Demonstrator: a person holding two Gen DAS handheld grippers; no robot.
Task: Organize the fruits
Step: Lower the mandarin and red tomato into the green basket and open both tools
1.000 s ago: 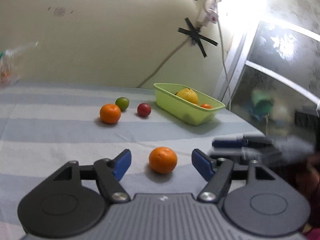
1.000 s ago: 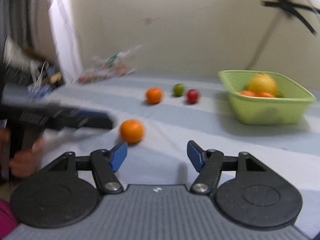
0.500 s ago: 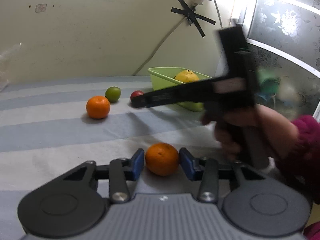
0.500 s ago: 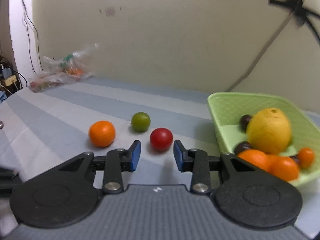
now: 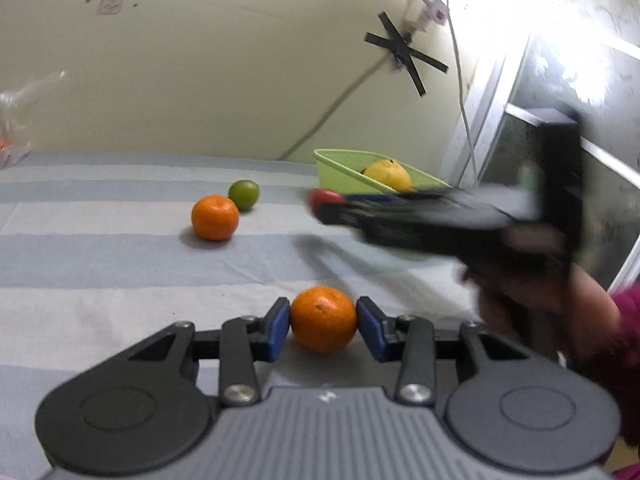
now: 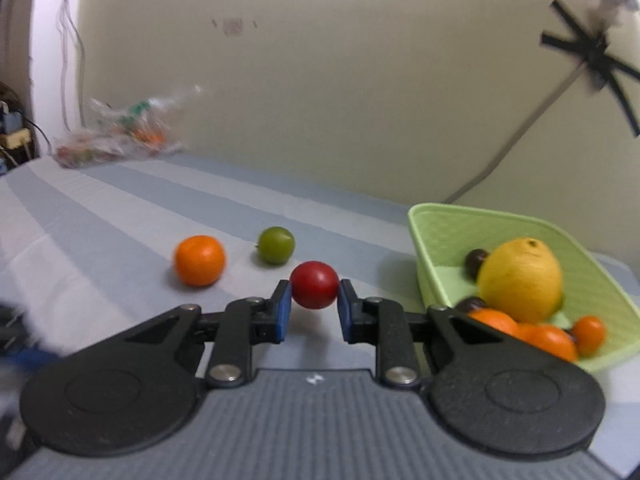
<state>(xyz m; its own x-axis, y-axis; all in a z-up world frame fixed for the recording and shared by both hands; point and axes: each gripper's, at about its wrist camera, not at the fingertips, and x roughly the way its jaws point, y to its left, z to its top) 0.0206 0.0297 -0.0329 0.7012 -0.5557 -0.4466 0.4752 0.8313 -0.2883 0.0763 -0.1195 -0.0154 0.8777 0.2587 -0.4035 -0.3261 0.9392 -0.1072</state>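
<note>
The blue-and-white striped cloth (image 6: 120,216) covering the table looks matt and finely woven, with faint creases. On it the rectangular lime-green plastic basket (image 6: 448,232) has smooth, slightly shiny walls and a ribbed floor. Inside the basket, the large yellow citrus fruit (image 6: 520,276) has a dimpled, dull rind. Left of the basket, the small red round fruit (image 6: 314,284) is smooth and glossy, the green round fruit (image 6: 276,245) has a soft sheen, and the orange mandarin (image 6: 199,260) is pebbled. Beyond them, by the wall, a crinkled clear plastic bag (image 6: 120,136) glints.
</note>
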